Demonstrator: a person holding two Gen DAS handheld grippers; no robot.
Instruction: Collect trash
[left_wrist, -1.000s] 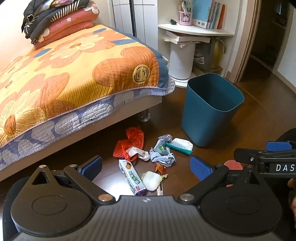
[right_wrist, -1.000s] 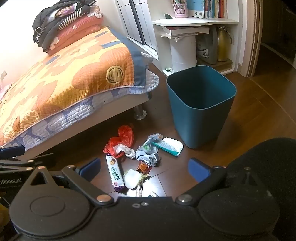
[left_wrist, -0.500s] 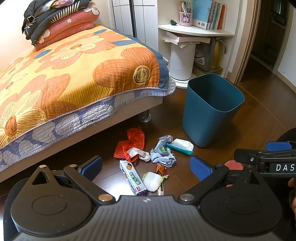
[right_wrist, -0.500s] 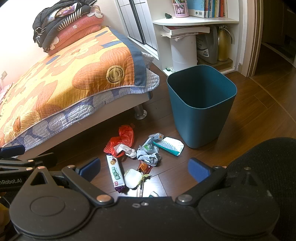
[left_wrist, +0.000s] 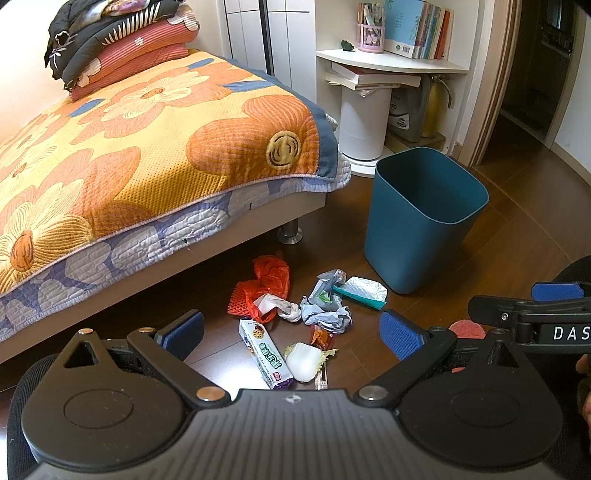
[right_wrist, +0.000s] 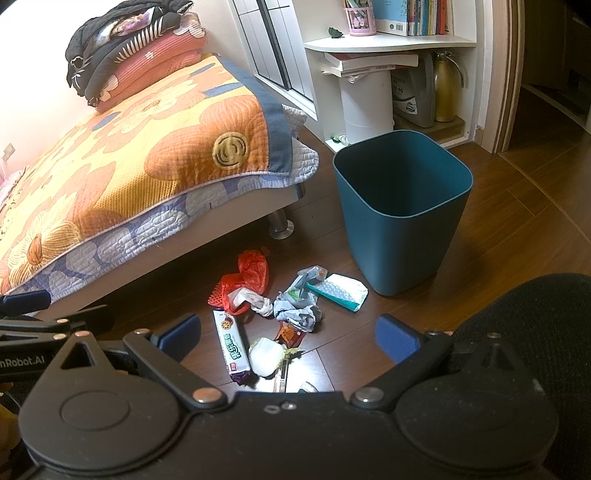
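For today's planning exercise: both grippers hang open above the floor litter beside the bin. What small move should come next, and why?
Probably lower the left gripper onto the biscuit packet. It lies nearest, apart from the crumpled pile, and both the left and the right gripper are open and hold nothing. The blue bin stands upright close by.

Teal bin (left_wrist: 417, 236), orange floral bedspread (left_wrist: 147, 147), seemingly red mesh bag (left_wrist: 258, 288)
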